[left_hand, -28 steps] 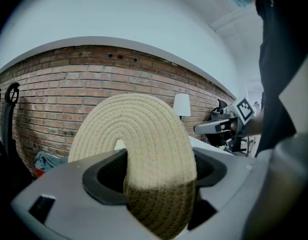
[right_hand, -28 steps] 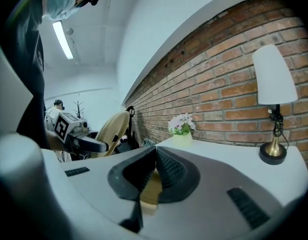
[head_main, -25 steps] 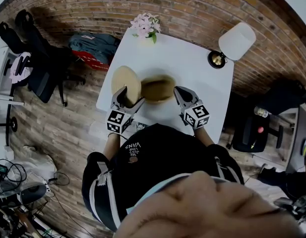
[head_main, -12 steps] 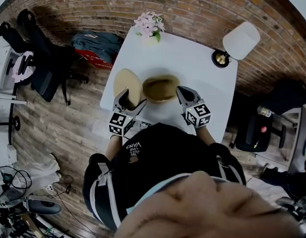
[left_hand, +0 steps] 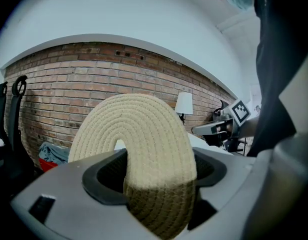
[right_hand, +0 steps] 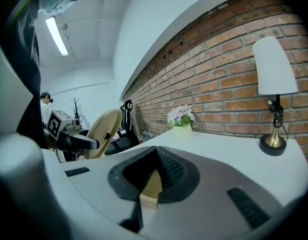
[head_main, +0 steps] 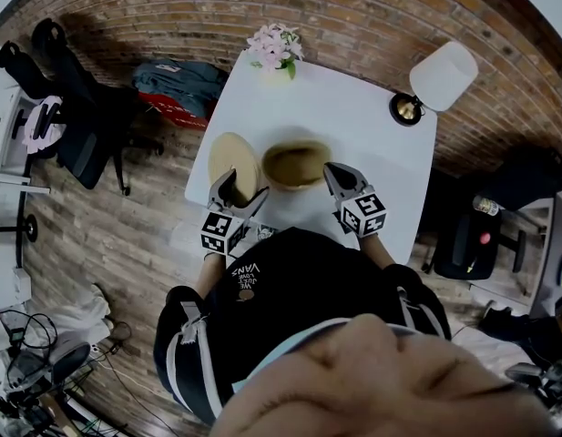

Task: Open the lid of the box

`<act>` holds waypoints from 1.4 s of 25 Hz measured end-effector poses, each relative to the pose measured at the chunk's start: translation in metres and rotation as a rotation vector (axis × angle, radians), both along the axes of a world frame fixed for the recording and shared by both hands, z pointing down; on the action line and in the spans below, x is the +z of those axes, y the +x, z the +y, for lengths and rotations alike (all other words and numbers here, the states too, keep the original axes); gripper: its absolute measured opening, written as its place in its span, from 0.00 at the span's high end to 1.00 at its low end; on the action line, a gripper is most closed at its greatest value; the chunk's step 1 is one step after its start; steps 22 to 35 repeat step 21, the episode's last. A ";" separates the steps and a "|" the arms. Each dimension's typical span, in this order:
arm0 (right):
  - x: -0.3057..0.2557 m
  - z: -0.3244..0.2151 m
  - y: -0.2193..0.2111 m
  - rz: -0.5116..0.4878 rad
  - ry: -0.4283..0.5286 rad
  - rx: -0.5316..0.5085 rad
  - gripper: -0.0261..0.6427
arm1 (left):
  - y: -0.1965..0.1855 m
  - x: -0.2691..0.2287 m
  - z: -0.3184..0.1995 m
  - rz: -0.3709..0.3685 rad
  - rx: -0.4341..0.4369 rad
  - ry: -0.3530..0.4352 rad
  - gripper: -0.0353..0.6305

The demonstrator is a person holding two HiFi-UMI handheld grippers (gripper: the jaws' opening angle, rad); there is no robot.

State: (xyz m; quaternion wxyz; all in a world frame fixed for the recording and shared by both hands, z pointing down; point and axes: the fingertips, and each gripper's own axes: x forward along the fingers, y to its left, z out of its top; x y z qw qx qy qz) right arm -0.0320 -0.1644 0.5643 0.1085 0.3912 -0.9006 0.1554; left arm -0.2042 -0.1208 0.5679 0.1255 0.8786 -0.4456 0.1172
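Note:
The round woven lid [head_main: 233, 162] stands on edge left of the open woven box [head_main: 296, 165] on the white table [head_main: 353, 116]. My left gripper [head_main: 233, 182] is shut on the lid's near rim. In the left gripper view the lid [left_hand: 139, 139] fills the gap between the jaws of the left gripper [left_hand: 154, 171]. My right gripper [head_main: 333, 173] hangs at the box's right rim with its jaws together. In the right gripper view the right gripper [right_hand: 153, 176] is shut, and a strip of the tan box [right_hand: 150, 189] shows just below its tips. The lid [right_hand: 103, 131] appears there at the left.
A vase of pink flowers [head_main: 271, 48] stands at the table's far edge and a white-shaded lamp [head_main: 435, 78] at its far right corner. Black chairs [head_main: 80, 126] and a bag [head_main: 176, 85] stand on the wooden floor to the left. A brick wall runs behind the table.
The left gripper has drawn slightly back toward me with the lid still in it. The right gripper stays beside the box.

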 end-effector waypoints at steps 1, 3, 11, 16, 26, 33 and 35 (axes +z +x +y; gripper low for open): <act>0.000 0.000 0.000 -0.001 -0.001 0.001 0.96 | 0.000 0.000 0.001 0.001 -0.002 -0.001 0.38; 0.001 0.000 0.000 -0.002 -0.002 0.003 0.96 | -0.001 0.000 0.001 0.007 -0.009 -0.001 0.38; 0.002 0.000 0.001 0.004 -0.006 0.012 0.96 | -0.005 0.001 0.004 0.007 -0.019 -0.004 0.38; 0.001 0.003 -0.001 -0.002 -0.006 0.008 0.96 | -0.005 -0.001 0.006 0.009 -0.020 -0.003 0.38; 0.001 0.006 -0.004 0.000 -0.003 0.004 0.96 | -0.006 0.000 0.008 0.006 -0.018 -0.001 0.38; 0.001 0.006 -0.004 0.000 -0.003 0.004 0.96 | -0.006 0.000 0.008 0.006 -0.018 -0.001 0.38; 0.001 0.006 -0.004 0.000 -0.003 0.004 0.96 | -0.006 0.000 0.008 0.006 -0.018 -0.001 0.38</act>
